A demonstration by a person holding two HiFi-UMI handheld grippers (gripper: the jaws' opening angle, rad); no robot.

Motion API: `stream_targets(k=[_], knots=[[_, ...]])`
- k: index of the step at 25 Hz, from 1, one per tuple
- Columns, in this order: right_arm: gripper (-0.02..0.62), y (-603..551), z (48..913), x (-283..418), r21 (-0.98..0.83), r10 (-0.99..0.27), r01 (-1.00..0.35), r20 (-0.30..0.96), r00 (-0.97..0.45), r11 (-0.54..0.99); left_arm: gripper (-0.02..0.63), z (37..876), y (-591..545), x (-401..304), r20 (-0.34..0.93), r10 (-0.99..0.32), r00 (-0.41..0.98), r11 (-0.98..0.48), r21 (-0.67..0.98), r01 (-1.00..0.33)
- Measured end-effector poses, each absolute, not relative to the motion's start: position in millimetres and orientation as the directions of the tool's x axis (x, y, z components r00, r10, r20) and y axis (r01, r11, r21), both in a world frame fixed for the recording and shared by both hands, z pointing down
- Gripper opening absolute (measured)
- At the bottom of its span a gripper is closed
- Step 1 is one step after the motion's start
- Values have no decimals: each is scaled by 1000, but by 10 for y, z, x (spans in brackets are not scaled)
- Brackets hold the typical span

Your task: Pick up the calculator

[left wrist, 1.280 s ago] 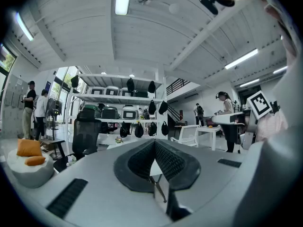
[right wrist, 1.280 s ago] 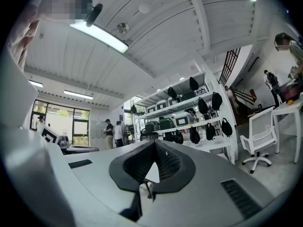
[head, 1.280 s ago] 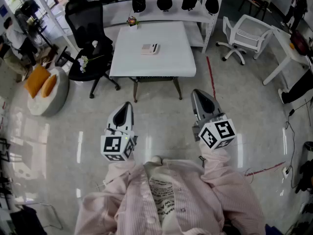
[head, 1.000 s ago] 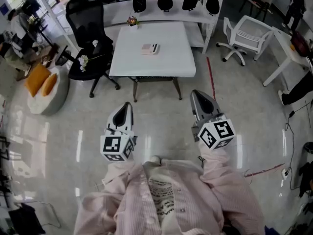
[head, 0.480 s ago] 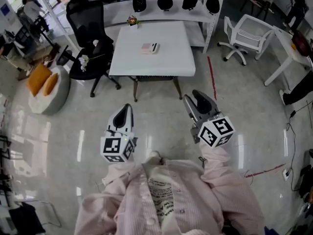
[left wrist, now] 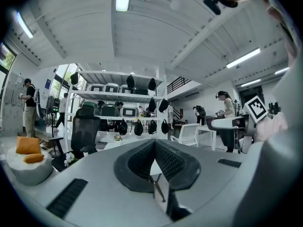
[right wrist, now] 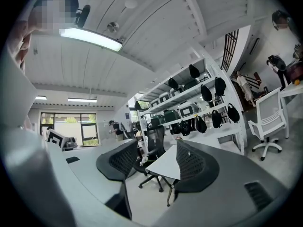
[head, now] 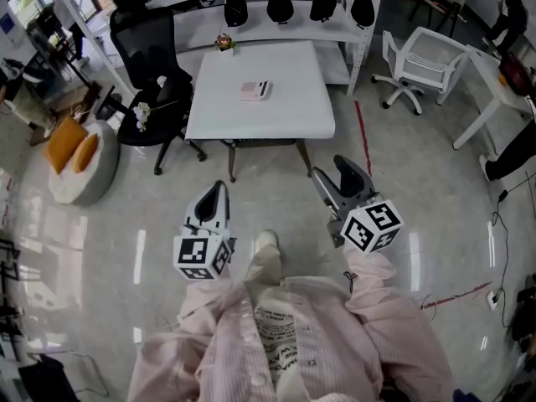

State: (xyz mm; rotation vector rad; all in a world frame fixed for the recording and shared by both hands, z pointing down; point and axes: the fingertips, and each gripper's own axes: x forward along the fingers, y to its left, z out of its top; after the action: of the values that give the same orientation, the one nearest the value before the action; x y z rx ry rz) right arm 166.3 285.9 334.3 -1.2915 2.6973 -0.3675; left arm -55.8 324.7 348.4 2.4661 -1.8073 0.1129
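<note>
Calculator on the table near its middle, shelf rack at the table's 12 o'clock, office chair at 9 o'clock, second chair at 2 o'clock

Bright, even light from ceiling tube lamps — streaky glare on the glossy floor, heavy fisheye bending, dark vignetted corners in both gripper views.

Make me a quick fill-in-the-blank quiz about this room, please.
The calculator lies on the white ____.
The office chair at the left in the head view is ____.
The two cushions on the floor seat are ____.
Missing words: table, black, orange.
</note>
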Motion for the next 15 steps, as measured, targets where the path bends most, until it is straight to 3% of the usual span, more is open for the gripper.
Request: stream_targets(k=[15], knots=[[225,1576,3539,1357,-327,-797,-760,33,-603,561,0,3728,1851,-909,137,-931,337,-332,64,-941]])
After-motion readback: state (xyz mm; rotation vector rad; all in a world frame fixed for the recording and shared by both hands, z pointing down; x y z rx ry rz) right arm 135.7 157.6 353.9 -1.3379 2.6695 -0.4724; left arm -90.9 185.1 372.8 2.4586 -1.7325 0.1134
